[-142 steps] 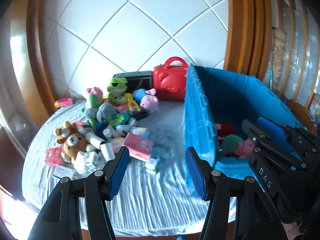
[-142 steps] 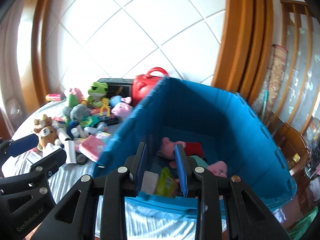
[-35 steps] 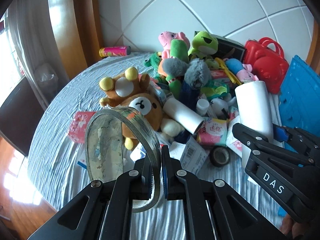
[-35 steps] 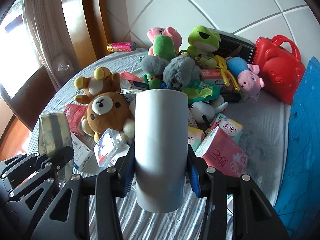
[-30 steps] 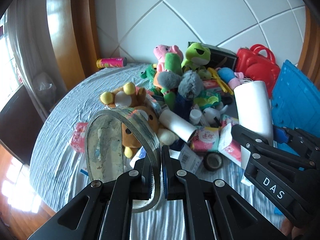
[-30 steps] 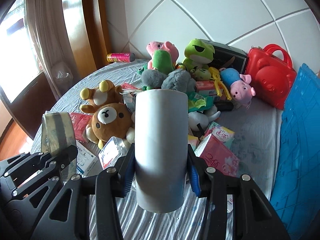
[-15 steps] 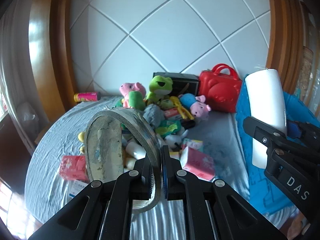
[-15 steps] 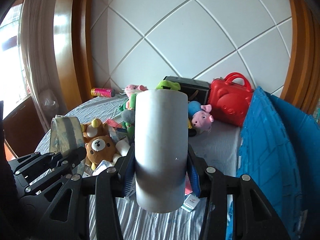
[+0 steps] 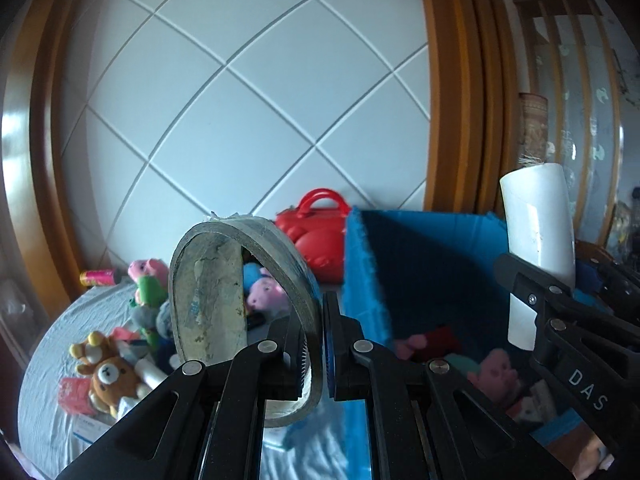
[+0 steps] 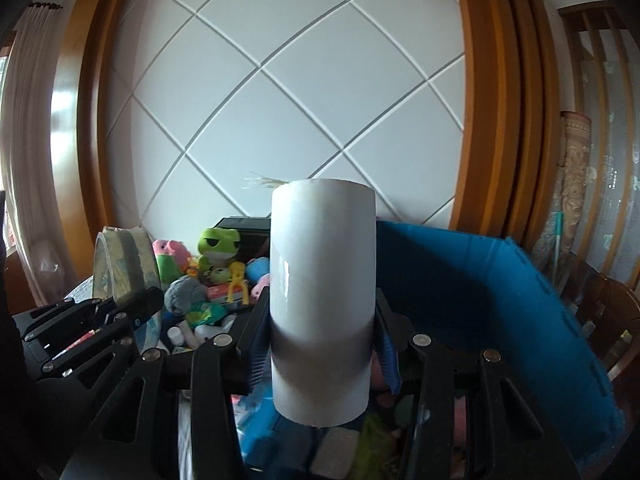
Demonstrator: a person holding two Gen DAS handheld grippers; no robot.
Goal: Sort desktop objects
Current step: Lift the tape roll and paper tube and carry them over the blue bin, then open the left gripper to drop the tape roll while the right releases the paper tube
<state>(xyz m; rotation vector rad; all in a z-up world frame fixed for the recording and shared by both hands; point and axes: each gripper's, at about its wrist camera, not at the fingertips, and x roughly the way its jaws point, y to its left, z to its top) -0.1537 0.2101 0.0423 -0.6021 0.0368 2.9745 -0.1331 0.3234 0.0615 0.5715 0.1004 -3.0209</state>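
Observation:
My left gripper [image 9: 316, 344] is shut on the wall of a big roll of clear tape [image 9: 208, 300], which stands on edge above the near left corner of the blue crate [image 9: 362, 280]. My right gripper [image 10: 322, 336] is shut on an upright white cylinder [image 10: 322, 280], held over the blue crate [image 10: 500, 300]. The same cylinder [image 9: 536, 236] shows at the right of the left wrist view, and the tape roll [image 10: 124, 264] at the left of the right wrist view. Plush toys [image 9: 496, 368] lie inside the crate.
A pile of plush toys and small packets [image 9: 120, 344] covers the grey cloth on the round table [image 9: 52, 344], left of the crate. A red case [image 9: 320, 232] stands against the white quilted wall. A wooden chair [image 10: 612, 320] is at the far right.
Both grippers have risen and swung right, from over the toy pile to the blue crate, carrying the tape roll and the white cylinder. Neither grip has altered.

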